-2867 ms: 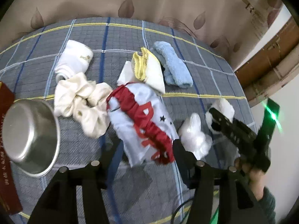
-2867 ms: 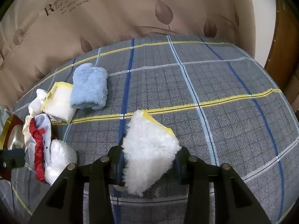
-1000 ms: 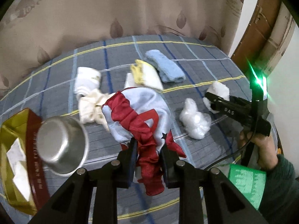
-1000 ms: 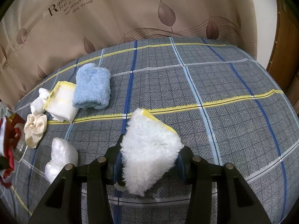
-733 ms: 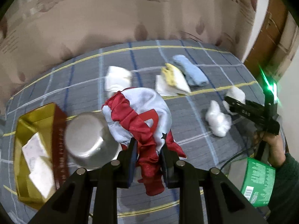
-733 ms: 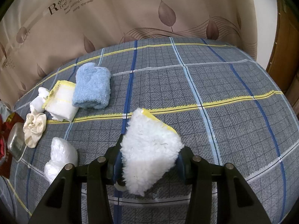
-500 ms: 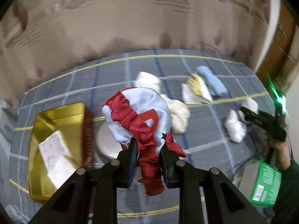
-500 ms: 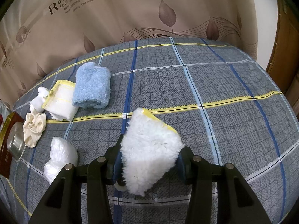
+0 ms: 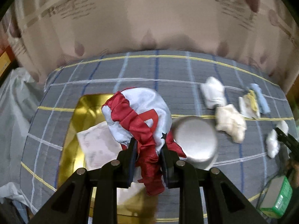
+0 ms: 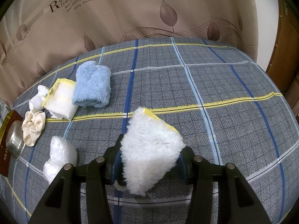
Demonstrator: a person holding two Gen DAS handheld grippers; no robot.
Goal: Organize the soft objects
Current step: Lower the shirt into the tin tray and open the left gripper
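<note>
Your left gripper [image 9: 148, 154], clamped on the red-and-white cloth [image 9: 139, 118], has swung over the gold box [image 9: 74, 130] at centre left, so drop-off looks close. Right gripper [image 10: 148, 163] stays squeezed on the fluffy pad [image 10: 151, 149] at bottom centre.

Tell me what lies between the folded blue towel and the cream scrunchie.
In the right wrist view, a folded white cloth with yellow trim lies between the folded blue towel and the cream scrunchie, touching the towel.
</note>
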